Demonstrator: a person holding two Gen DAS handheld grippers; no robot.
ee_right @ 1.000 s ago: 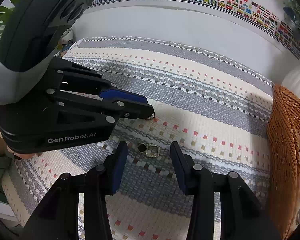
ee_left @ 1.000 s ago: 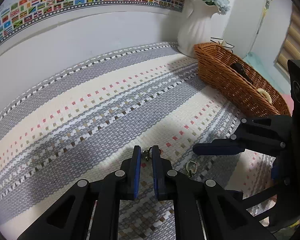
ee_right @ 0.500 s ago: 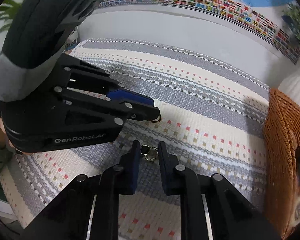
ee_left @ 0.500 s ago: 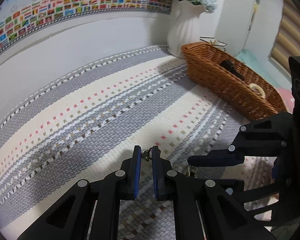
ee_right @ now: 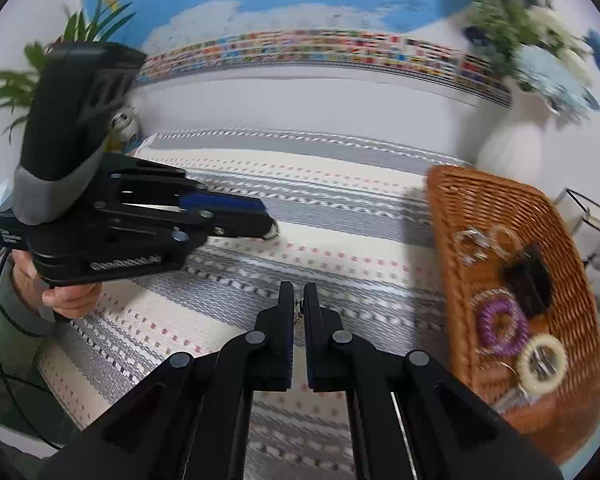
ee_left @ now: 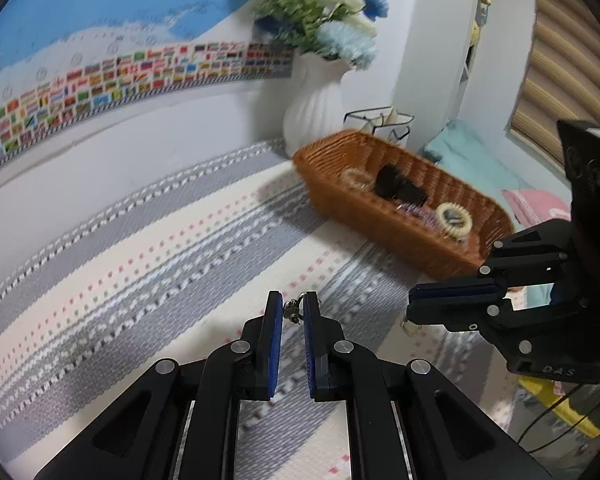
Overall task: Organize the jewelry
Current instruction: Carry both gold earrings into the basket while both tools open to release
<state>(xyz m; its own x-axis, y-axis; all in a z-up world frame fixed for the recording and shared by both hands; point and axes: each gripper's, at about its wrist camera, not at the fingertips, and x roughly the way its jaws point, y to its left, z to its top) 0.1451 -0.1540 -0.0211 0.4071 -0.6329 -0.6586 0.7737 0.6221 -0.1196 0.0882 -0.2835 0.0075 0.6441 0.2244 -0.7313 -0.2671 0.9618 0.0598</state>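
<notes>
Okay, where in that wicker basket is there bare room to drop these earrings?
The brown wicker basket is barest at its end nearest the white ribbed vase, beyond the clear rings. The middle and the opposite end are crowded: black clip, purple coil hair tie, cream coil hair tie.

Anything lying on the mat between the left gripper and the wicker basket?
Nothing: in the left wrist view the left gripper, pinching an earring, faces the wicker basket across bare striped mat. The right gripper sits off to the side.
</notes>
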